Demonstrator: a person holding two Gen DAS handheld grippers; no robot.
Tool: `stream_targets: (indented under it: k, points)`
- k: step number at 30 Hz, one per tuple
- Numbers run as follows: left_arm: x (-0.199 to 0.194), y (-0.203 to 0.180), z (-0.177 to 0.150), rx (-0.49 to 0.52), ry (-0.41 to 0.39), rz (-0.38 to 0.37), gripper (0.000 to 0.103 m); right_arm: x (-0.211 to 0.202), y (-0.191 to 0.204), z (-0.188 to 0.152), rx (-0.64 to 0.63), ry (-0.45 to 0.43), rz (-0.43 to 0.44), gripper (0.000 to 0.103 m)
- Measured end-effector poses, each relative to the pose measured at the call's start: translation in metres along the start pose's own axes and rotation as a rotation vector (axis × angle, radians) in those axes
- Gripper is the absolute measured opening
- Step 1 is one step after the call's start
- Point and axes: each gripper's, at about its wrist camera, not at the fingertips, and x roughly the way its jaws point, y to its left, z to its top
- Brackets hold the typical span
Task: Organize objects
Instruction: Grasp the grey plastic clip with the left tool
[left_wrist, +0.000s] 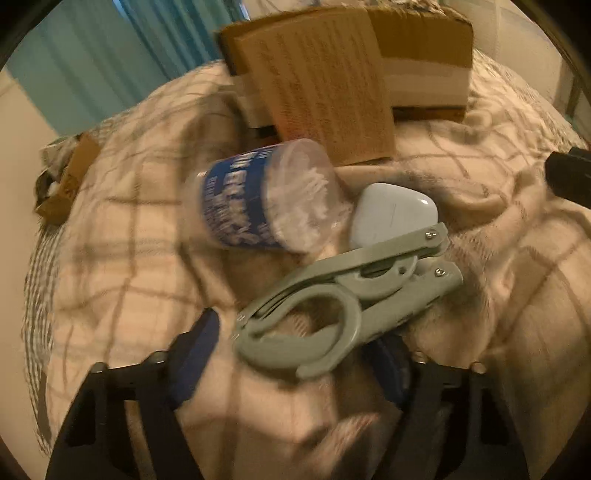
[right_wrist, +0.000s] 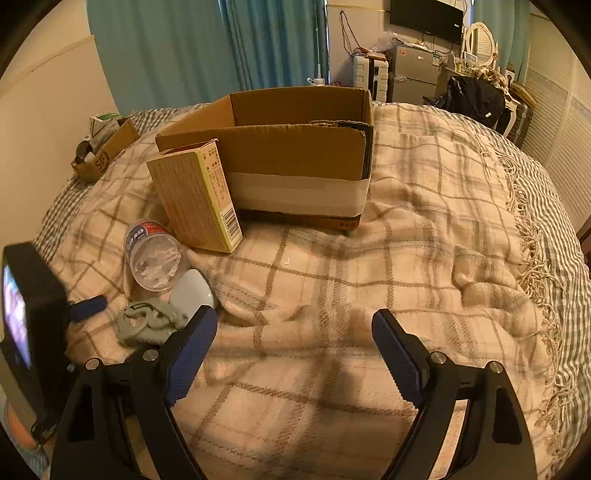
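While both grippers' jaws gape empty, the folding scissors (left_wrist: 343, 291) lie between the left pair (blurred).

A cream plaid blanket (right_wrist: 424, 229) covers the bed. Teal curtains (right_wrist: 207, 48) hang behind it. A grey mini fridge (right_wrist: 415, 74) stands below a black wall-mounted screen (right_wrist: 426, 16).

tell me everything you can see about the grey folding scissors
The folding scissors are grey-green, plastic-looking, with looped handles and small metal screws at the pivots. They lie flat on the checked blanket, between the open fingers of the left gripper, beside a white case. Whether case and scissors touch is unclear. No blade shows.
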Motion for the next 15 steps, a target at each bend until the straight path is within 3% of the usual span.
stream_targets:
  k: [2, 3, 4, 6, 10, 15]
  points:
    - [0.004, -0.004, 0.004, 0.036, -0.003, -0.017, 0.056, 0.000, -0.001, 0.000, 0.004, 0.000, -0.004, 0.086]
    - [0.003, -0.008, 0.006, 0.062, -0.015, -0.023, 0.042, 0.000, -0.001, 0.000, 0.006, 0.003, -0.008, 0.086]
    - [0.001, -0.012, 0.006, 0.081, -0.026, -0.018, 0.034, 0.000, -0.001, 0.000, 0.006, 0.005, -0.012, 0.086]
    - [-0.008, -0.015, 0.003, 0.097, -0.050, -0.001, 0.023, -0.002, 0.000, 0.000, 0.002, 0.000, -0.020, 0.086]
    - [-0.037, 0.007, 0.000, -0.002, -0.106, -0.083, 0.012, -0.010, 0.004, 0.001, -0.014, -0.022, -0.027, 0.086]
    - [-0.055, 0.048, 0.003, -0.180, -0.104, -0.135, 0.011, -0.013, 0.028, 0.010, -0.099, -0.015, -0.012, 0.086]
